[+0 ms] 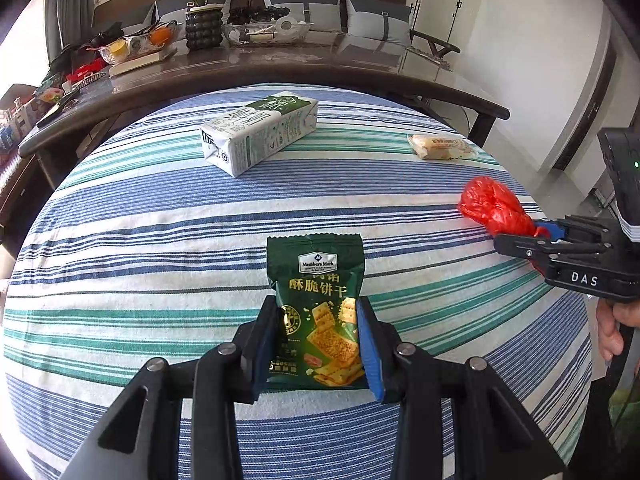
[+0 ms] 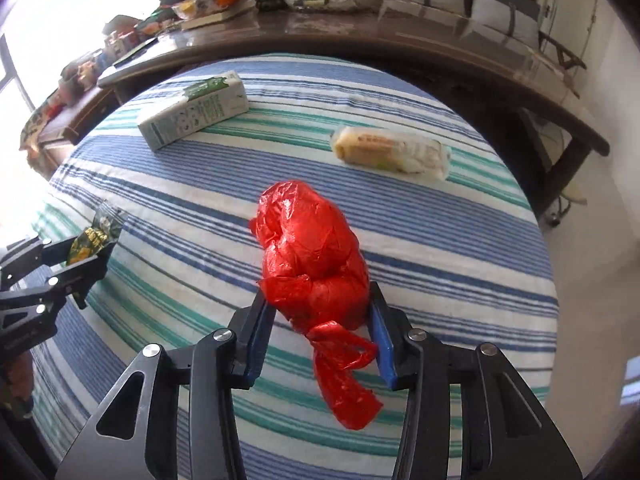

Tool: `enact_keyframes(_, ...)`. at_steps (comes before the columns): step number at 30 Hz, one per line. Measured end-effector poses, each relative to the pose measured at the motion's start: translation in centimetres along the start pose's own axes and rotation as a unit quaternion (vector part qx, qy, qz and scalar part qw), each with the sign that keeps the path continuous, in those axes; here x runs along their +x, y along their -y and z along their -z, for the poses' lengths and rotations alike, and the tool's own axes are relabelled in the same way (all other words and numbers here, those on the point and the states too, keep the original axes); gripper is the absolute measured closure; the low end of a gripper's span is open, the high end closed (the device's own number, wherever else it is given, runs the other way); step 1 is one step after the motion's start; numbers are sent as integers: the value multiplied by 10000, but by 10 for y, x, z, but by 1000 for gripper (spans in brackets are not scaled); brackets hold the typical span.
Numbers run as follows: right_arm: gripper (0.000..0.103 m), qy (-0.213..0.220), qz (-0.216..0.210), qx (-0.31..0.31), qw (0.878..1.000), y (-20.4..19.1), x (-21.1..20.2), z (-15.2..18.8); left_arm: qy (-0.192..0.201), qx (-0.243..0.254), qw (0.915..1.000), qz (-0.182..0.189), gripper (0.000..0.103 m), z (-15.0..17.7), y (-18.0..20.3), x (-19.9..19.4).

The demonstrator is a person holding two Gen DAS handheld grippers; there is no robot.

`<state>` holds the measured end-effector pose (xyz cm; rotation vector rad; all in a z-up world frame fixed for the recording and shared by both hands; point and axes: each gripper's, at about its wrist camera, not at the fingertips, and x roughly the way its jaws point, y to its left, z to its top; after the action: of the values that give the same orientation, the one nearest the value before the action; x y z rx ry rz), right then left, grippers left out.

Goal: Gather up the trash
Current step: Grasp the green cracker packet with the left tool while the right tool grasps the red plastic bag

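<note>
The left tool [image 1: 318,344] clenches the cracker packet [image 1: 318,304] and the right tool [image 2: 322,332] pinches the red bag [image 2: 312,252], whose slippery plastic might slide free.

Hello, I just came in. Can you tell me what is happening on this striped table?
A person is collecting trash with two handheld grippers. The left gripper is closed on a green cracker packet, and the right gripper is closed on a knotted red plastic bag. Both items appear lifted above the striped tablecloth. A milk carton lying on its side and a clear-wrapped snack are not yet picked up.
</note>
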<state>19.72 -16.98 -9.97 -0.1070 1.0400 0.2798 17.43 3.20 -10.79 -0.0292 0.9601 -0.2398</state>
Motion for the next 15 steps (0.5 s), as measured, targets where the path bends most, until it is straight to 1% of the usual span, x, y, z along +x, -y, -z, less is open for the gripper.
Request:
enact_keyframes(2,55,63,151,64,9998,6,-8,24,-30,-12,10000,-9,65,6,6,1)
enact_keyframes(3,54,77,139,50,9999,7,-9,34,-22,15,10000,-35,65,9,10,1)
enact_keyframes(5,48,216,-6,85,9997,6,-16,48,23,87,9999,-93,63,15,16,-2)
enact_keyframes(6,45,208,-144,96,9996,5,-18,51,25,115,9999,-110,62,18,17,-3)
enact_keyframes(8,28,122,-629,77,9979,1,-20,53,15,179,9997,-184,61,24,21,-7)
enact_keyframes(9,25,90,-835,39,9965,-1,-22,54,-15,217,9996,-206,57,26,22,-8)
enact_keyframes(10,22,58,-980,-13,9952,-2,-24,57,-45,251,9995,-193,47,29,23,-10)
enact_keyframes(11,22,25,-1059,-68,9944,-4,-25,59,-79,258,9994,-202,36,31,23,-11)
enact_keyframes(12,22,8,-1090,-122,9940,-4,-26,62,-83,247,9994,-219,34,32,23,-12)
enact_keyframes(15,22,16,-1008,-192,9947,0,-29,62,-100,240,9995,-190,34,30,20,-12)
